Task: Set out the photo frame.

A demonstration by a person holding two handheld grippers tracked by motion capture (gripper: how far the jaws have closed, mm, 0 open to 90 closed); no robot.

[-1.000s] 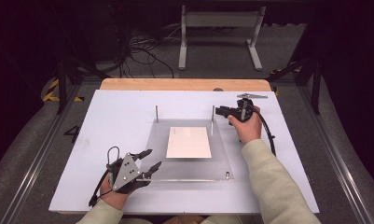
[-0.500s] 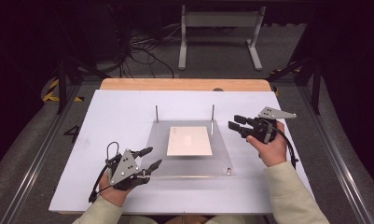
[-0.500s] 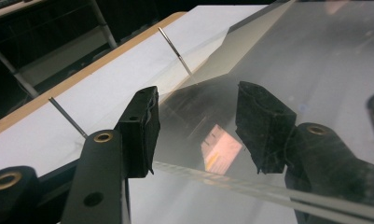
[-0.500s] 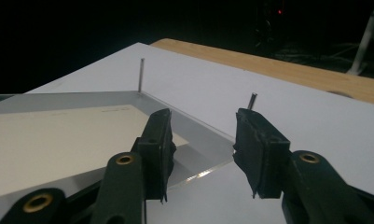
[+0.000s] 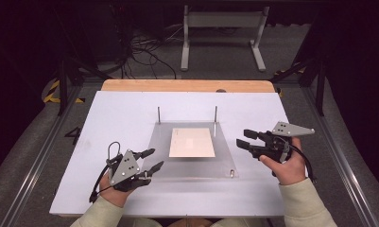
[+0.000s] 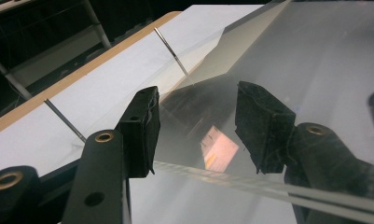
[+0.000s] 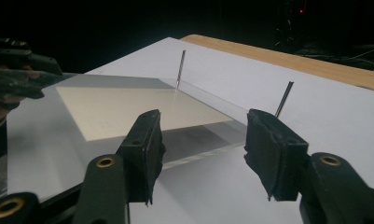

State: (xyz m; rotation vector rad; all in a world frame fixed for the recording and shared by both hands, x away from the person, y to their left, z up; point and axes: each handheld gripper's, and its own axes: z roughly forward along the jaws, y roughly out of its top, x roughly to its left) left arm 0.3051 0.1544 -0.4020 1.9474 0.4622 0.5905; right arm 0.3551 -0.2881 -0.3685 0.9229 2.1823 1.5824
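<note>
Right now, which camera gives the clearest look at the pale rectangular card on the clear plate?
The high view: the pale rectangular card shows whole on the clear acrylic plate. The right gripper view shows it foreshortened; the left gripper view shows it as a hazy wedge.

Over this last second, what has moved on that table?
The right gripper drew back from the far right pin toward the person, to the clear plate's right edge, jaws open and empty. The left gripper, the plate and the pale card stayed put.
</note>
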